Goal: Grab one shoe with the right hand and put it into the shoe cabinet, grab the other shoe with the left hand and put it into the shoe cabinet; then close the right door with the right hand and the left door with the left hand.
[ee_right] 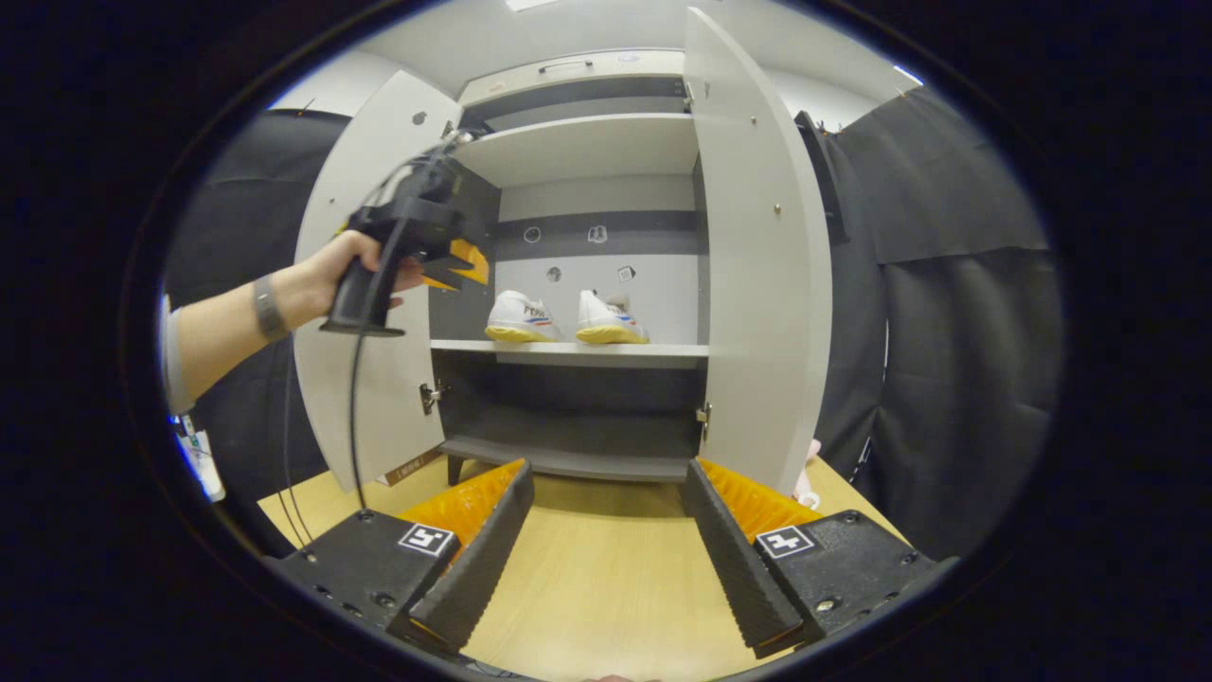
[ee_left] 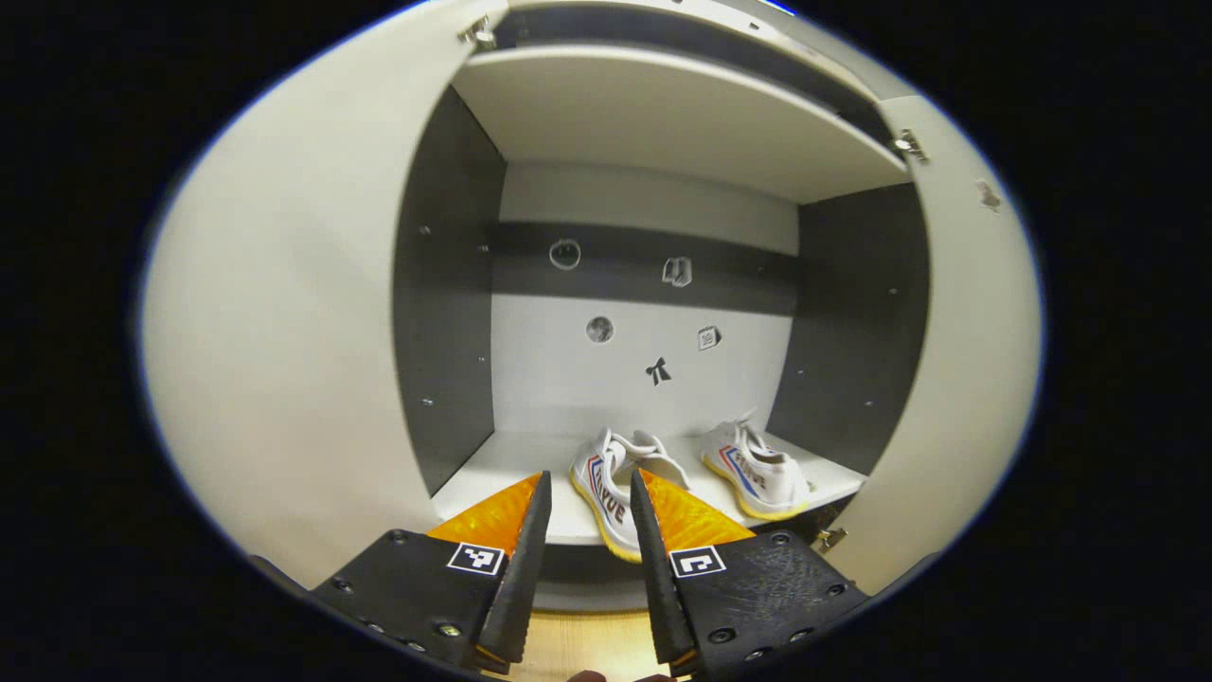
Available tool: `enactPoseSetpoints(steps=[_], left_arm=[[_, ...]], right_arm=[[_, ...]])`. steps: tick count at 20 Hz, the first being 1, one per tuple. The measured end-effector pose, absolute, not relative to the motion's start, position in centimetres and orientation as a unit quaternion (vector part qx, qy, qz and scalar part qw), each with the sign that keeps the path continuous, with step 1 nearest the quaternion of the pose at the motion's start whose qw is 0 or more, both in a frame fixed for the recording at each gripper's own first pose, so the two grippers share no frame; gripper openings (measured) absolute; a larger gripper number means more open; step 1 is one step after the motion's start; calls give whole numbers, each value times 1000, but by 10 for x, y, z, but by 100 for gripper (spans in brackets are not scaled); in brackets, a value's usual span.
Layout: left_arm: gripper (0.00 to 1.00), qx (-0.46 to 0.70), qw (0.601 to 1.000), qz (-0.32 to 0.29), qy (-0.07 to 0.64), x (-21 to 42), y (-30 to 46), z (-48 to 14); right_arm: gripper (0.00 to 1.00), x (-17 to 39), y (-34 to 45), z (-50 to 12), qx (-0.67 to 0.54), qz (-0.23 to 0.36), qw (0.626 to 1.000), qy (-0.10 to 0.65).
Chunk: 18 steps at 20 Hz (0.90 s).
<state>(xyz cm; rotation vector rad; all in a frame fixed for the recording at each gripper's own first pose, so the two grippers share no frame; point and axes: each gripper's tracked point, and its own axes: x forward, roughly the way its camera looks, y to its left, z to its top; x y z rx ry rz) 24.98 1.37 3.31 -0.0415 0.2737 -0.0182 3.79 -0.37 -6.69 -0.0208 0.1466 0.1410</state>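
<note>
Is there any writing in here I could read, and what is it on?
Nearer shoe: side lettering, too blurred to read.
Farther shoe: side lettering, too small.
Back-wall stickers: pictures, no words.
Square markers: patterns, no words.

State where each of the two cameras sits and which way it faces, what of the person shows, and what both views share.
Left gripper view: rides the left tongs, close at the shoe cabinet opening, facing the shelf with both shoes; open fingers at bottom.
Right gripper view: rides the right tongs, farther back over the wooden table, facing the whole cabinet; open fingers at bottom, plus a hand holding the left tongs by the left door.
Shared: cabinet, both open doors, two shoes.
</note>
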Motion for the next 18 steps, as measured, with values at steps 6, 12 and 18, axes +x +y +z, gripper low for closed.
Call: enactPoseSetpoints(steps=[6,12,18], left_arm=[[70,-27,998,-7,48,100,-2,24],[79,-91,994,-14,56,12,-24,-2],[90,-37,999,6,11,-29,-29,-3]], right_arm=[[100,19,3,-54,-12,88,994,63],[100,4,1,-54,-1,91,994,64],[100,-6,-43,-32,7,43,998,47]])
